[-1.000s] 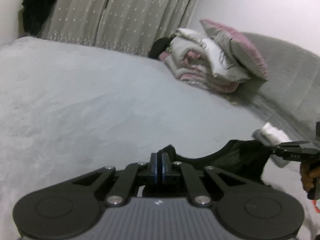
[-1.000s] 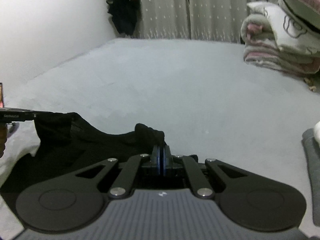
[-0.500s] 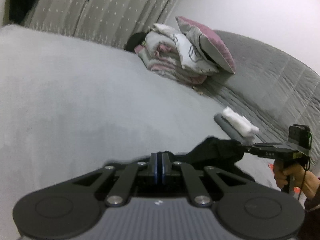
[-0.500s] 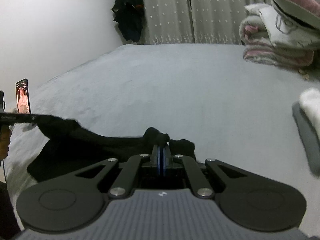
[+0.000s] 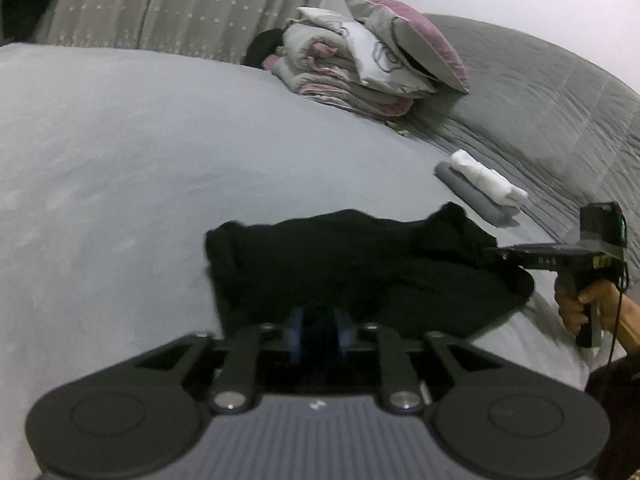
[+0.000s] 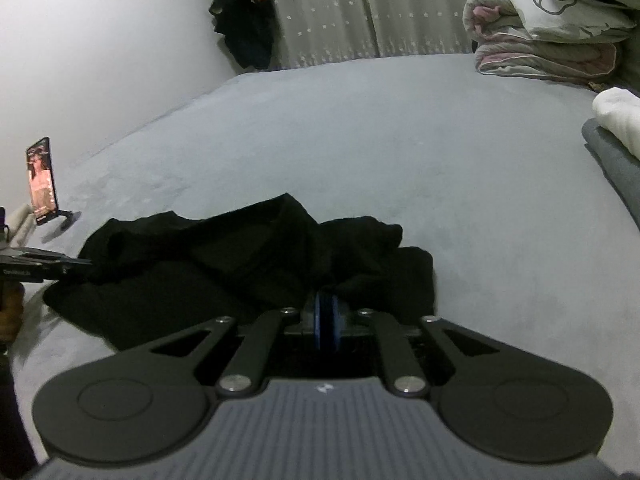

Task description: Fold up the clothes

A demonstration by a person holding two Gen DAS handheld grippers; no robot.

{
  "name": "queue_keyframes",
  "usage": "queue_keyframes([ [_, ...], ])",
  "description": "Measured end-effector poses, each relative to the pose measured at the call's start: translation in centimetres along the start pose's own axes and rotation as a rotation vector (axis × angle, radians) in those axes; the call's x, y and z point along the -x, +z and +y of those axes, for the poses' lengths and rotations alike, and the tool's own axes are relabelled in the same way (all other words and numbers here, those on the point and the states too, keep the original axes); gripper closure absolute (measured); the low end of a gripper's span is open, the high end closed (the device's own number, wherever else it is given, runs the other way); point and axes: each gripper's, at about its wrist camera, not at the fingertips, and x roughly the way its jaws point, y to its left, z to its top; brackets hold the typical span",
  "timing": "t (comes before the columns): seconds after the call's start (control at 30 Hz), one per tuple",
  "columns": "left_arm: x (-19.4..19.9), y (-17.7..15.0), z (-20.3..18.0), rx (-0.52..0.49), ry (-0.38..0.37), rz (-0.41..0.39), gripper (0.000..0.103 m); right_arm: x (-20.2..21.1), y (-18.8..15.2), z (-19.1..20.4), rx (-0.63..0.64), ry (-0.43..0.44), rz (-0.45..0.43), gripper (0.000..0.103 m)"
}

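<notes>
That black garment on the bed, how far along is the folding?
Done, it seems: a grey item and a white one lie folded and stacked nearby. In hand: the black garment lies bunched on the bed, the right gripper shut on one edge, the left gripper slightly parted over the other edge. Left: flattening and folding it, then stacking it.
</notes>
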Motion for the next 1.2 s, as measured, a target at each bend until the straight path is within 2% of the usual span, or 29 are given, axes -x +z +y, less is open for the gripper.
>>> queue_keyframes([
  [0.03, 0.3, 0.1, -0.5, -0.01, -0.011, -0.015, 0.06, 0.2, 0.1, 0.0, -0.002, 0.007, -0.003, 0.089],
  [0.07, 0.6, 0.1, -1.0, -0.02, -0.021, -0.031, 0.054, 0.5, 0.2, 0.0, -0.005, 0.013, -0.007, 0.089],
  [0.1, 0.7, 0.4, -1.5, -0.034, -0.034, -0.047, 0.053, 0.7, 0.3, 0.1, -0.006, 0.022, -0.019, 0.088],
  [0.17, 0.7, 0.7, -2.0, -0.052, -0.05, -0.061, 0.048, 1.3, 0.7, 0.3, -0.009, 0.04, -0.055, 0.074],
  [0.2, 0.5, 0.8, -2.2, -0.059, -0.052, -0.061, 0.048, 1.4, 0.8, 0.5, -0.007, 0.047, -0.072, 0.055],
  [0.23, 0.0, 1.0, -2.4, -0.068, -0.047, -0.058, 0.048, 1.5, 0.9, 0.7, -0.002, 0.053, -0.089, 0.05],
  [0.37, -1.6, 1.6, -2.3, -0.061, -0.014, -0.042, 0.048, 0.8, 1.6, 1.4, 0.037, 0.049, -0.107, 0.05],
  [0.6, -2.4, 1.9, -1.7, -0.013, -0.027, -0.039, 0.052, -1.2, 2.1, 1.1, 0.037, 0.04, -0.101, 0.05],
  [0.7, -2.6, 1.8, -1.8, -0.015, -0.02, -0.039, 0.062, -2.3, 2.2, 0.9, 0.03, 0.039, -0.087, 0.05],
  [0.73, -2.6, 1.8, -1.8, -0.018, -0.016, -0.04, 0.071, -2.7, 2.2, 1.0, 0.028, 0.037, -0.081, 0.05],
  [0.77, -2.7, 1.8, -1.9, -0.021, -0.013, -0.04, 0.084, -3.0, 2.1, 1.1, 0.025, 0.035, -0.08, 0.051],
  [0.8, -2.6, 1.8, -2.0, -0.029, -0.01, -0.045, 0.089, -3.2, 2.1, 1.3, 0.024, 0.033, -0.083, 0.065],
  [0.83, -2.5, 1.8, -2.1, -0.037, -0.008, -0.049, 0.095, -3.3, 2.0, 1.4, 0.022, 0.03, -0.087, 0.084],
  [0.87, -2.3, 1.7, -2.2, -0.043, -0.014, -0.056, 0.096, -3.1, 1.9, 1.6, 0.03, 0.028, -0.095, 0.088],
  [1.0, -0.6, 1.5, -2.8, -0.072, -0.039, -0.101, 0.097, -0.7, 1.4, 2.7, 0.092, 0.017, -0.146, 0.094],
  [1.2, 2.4, 0.9, -4.4, -0.13, -0.076, -0.145, 0.098, 3.2, 0.4, 4.2, 0.184, 0.007, -0.211, 0.095],
])
